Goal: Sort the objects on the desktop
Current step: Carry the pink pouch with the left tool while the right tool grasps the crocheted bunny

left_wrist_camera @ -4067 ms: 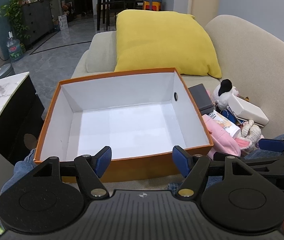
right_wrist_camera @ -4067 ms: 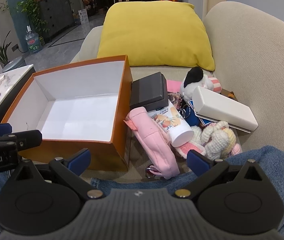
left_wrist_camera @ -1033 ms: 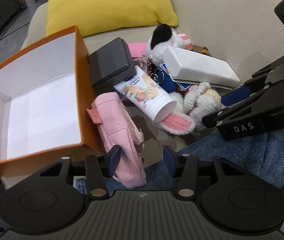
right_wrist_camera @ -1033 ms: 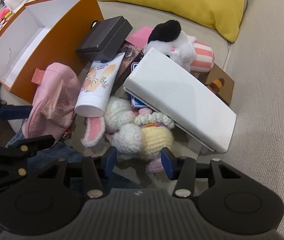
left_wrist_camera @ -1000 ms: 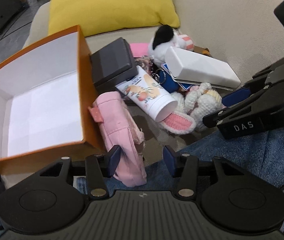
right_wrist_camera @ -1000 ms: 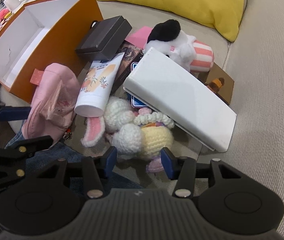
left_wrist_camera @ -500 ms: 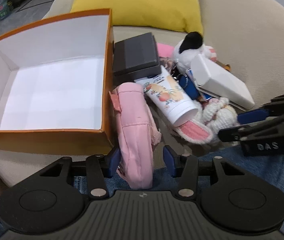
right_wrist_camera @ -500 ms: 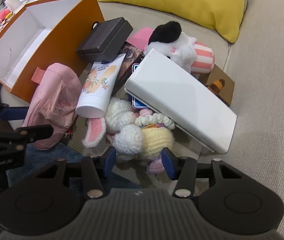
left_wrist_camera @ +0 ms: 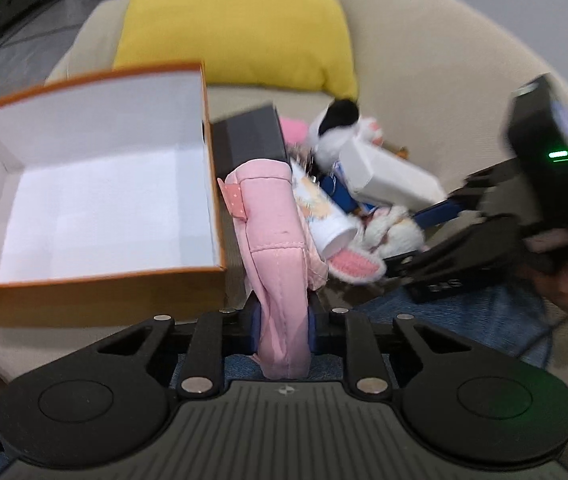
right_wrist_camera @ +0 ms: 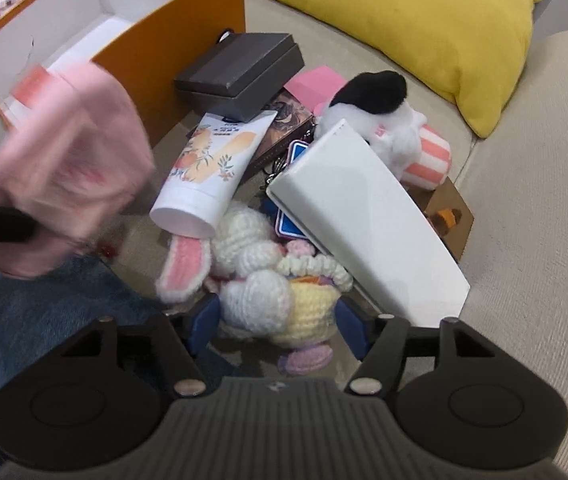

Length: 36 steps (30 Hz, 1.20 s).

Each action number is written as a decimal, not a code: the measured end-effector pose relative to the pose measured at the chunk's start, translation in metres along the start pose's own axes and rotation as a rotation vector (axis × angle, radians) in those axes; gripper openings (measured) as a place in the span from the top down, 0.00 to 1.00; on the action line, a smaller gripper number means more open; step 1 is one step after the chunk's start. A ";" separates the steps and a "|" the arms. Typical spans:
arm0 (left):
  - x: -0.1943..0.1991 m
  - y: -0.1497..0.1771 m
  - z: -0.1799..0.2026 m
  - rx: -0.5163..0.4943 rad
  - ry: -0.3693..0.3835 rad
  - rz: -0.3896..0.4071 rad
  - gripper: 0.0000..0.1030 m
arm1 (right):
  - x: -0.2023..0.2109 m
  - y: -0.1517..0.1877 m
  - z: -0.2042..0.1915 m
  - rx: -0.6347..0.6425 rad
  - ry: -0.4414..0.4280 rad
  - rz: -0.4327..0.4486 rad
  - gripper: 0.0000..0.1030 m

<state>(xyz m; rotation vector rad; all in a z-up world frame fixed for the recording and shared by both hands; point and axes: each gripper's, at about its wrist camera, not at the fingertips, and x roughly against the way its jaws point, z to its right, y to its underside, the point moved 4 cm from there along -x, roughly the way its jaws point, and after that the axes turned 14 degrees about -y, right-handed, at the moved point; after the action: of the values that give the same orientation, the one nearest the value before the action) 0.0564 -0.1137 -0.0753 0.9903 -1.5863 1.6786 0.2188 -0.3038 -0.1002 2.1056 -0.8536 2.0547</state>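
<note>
Soft pink fabric pouch (left_wrist_camera: 280,240) is clamped in left gripper (left_wrist_camera: 282,320); transfer to orange cardboard box (left_wrist_camera: 96,292), frame left, judged next. Right gripper (right_wrist_camera: 278,326) is held wide open, empty.

Beige sofa (left_wrist_camera: 423,64), yellow cushion (left_wrist_camera: 236,20) against its back, grey floor (left_wrist_camera: 16,44) (blurred, perhaps tiled)

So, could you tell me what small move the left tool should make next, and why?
Probably carry the pouch left over the box wall and release it inside. The left tool is shut on the pouch's near end, the pouch hangs beside the box, and the box floor looks bare. The right tool is open around the crochet bunny.
</note>
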 end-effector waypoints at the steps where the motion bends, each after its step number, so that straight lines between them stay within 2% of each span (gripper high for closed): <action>1: 0.008 0.000 -0.004 -0.003 0.010 0.019 0.77 | -0.001 -0.004 -0.003 0.020 0.012 -0.009 0.36; 3: 0.021 -0.001 -0.011 -0.007 0.025 0.057 0.77 | -0.004 -0.010 -0.010 0.088 0.029 -0.039 0.39; 5: 0.031 -0.005 -0.019 0.005 0.047 0.084 0.77 | -0.012 -0.014 -0.012 0.118 0.045 -0.096 0.36; 10: 0.052 -0.011 -0.038 0.037 0.072 0.156 0.77 | -0.022 -0.020 0.003 0.019 0.035 -0.180 0.21; 13: 0.059 -0.016 -0.050 0.071 0.094 0.174 0.77 | -0.035 -0.020 0.014 -0.086 -0.002 -0.199 0.23; 15: 0.062 -0.018 -0.060 0.090 0.094 0.187 0.77 | -0.045 -0.020 0.019 -0.123 0.006 -0.218 0.25; 17: 0.065 -0.018 -0.069 0.104 0.077 0.207 0.77 | -0.040 -0.021 0.022 -0.164 -0.001 -0.195 0.31; 21: 0.068 -0.015 -0.092 0.151 0.041 0.222 0.77 | -0.024 -0.017 0.017 -0.211 -0.016 -0.189 0.34; 24: 0.067 -0.016 -0.109 0.172 0.017 0.225 0.77 | -0.004 -0.017 0.013 -0.235 0.017 -0.149 0.34; 27: 0.065 -0.020 -0.122 0.171 0.003 0.229 0.77 | 0.024 -0.021 0.007 -0.281 0.027 -0.074 0.34; 31: 0.066 -0.019 -0.138 0.137 -0.028 0.224 0.77 | 0.066 -0.025 -0.011 -0.410 -0.032 0.045 0.34; 33: 0.067 -0.024 -0.149 0.131 -0.033 0.219 0.77 | 0.081 -0.038 -0.024 -0.461 -0.072 0.113 0.34; 36: 0.069 -0.035 -0.172 0.130 -0.043 0.219 0.77 | 0.098 -0.063 -0.047 -0.467 -0.127 0.221 0.34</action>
<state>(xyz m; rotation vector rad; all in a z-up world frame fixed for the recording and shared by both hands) 0.0317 0.0560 0.0023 0.9494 -1.6819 1.9423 0.1984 -0.2626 0.0170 1.9606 -1.4755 1.6021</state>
